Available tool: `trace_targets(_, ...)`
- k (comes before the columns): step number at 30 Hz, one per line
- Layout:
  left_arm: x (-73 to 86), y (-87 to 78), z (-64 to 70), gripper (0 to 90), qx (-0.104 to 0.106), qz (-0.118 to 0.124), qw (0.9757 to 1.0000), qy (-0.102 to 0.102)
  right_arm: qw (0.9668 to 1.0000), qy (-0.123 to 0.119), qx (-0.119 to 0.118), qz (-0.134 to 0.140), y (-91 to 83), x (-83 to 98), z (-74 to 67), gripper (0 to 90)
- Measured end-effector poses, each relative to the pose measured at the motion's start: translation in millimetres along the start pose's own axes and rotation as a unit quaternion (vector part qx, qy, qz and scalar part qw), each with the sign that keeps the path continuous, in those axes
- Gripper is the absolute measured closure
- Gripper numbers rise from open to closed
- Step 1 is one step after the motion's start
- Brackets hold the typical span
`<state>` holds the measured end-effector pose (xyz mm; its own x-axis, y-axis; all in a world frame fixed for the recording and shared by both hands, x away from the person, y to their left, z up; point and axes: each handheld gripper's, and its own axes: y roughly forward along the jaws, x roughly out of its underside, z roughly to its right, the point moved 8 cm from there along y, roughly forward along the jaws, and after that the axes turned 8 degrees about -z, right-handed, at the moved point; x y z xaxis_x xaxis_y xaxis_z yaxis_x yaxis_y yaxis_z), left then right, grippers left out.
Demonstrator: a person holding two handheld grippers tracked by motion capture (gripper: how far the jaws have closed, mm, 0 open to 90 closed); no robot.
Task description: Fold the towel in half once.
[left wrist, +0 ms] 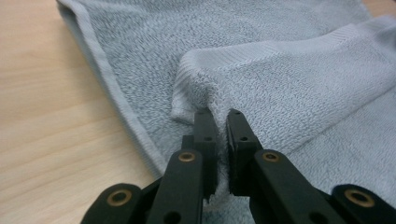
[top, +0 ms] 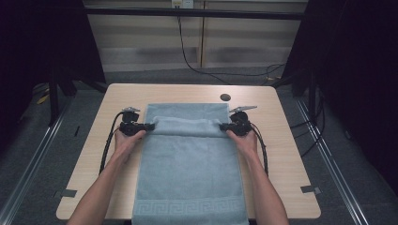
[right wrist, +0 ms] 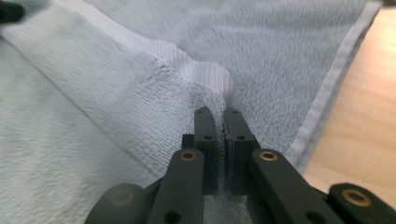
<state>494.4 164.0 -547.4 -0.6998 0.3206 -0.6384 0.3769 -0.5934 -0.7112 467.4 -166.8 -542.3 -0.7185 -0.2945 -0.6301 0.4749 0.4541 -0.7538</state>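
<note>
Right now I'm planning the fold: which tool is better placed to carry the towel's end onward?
Neither: left tool and right tool each pinch a corner of the towel, level with each other.

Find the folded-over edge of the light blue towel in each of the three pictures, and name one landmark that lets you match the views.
High view: the folded-over edge runs across the middle, stretched between the two grippers.
Left gripper view: its corner sits centre, pinched in the black jaws.
Right gripper view: its other corner sits centre, likewise pinched.
Shared landmark: the towel's hemmed side border against the wooden table.
</note>
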Motion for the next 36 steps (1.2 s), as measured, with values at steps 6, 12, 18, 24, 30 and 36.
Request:
trace_targets(6, -28.8, -48.6, 26.5, 84.9, 0.030, 0.066, 0.9971, 0.024, 0.9964, -0.008, -0.032, 0.078, -45.4, -28.7, -11.5, 86.6)
trace_targets(12, -48.6, -110.6, 51.9, 84.9, 0.035, 0.112, 0.9913, 0.059, 0.9878, -0.045, -0.031, 0.146, -117.3, -62.6, -31.8, 86.6)
trace_targets(18, -56.5, -164.3, 85.4, 84.9, 0.051, 0.158, 0.9808, 0.102, 0.9797, -0.083, -0.036, 0.179, -171.6, -71.1, -56.9, 86.6)
trace_targets(24, -35.5, -195.9, 115.0, 84.9, 0.071, 0.180, 0.9735, 0.122, 0.9723, -0.117, -0.041, 0.198, -212.0, -55.0, -81.9, 86.6)
trace_targets(30, 11.8, -184.2, 131.4, 84.7, 0.077, 0.141, 0.9774, 0.137, 0.9755, -0.130, -0.042, 0.172, -216.7, -13.5, -96.5, 86.6)
trace_targets(36, 77.8, -158.9, 140.3, 84.4, 0.108, 0.097, 0.9813, 0.127, 0.9831, -0.126, -0.059, 0.118, -191.5, 53.4, -106.7, 86.2)
